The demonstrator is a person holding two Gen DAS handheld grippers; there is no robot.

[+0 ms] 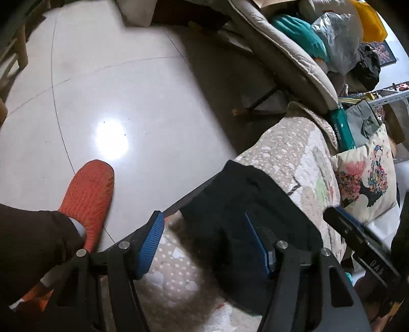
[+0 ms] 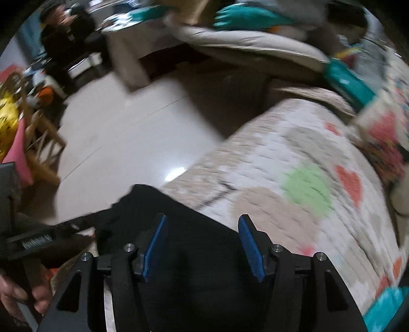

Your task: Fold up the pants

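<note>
Black pants lie bunched near the front edge of a sofa seat covered with a quilted blanket, beige with white specks and coloured hearts and dots. In the right wrist view the same pants spread dark under the camera, reaching toward the seat's edge.

The left gripper has its blue pads spread wide, holding nothing; the left pad sits over the blanket edge, the right pad over the black cloth. The right gripper is likewise spread wide above the pants, with cloth visible between its pads but not pinched. That view is blurred, so whether the pads touch the fabric cannot be told.

Around the seat: a printed cushion with a flowery figure leans just right of the pants. Beyond it is a teal box and a grey bag. A padded grey lounge chair stands behind, piled with a teal bundle, a clear plastic bag and a yellow bag; what the bags hold cannot be made out. The pale tiled floor lies to the left, where a foot in an orange slipper stands just beside the sofa. A wooden chair with pink and yellow items is farther off.
</note>
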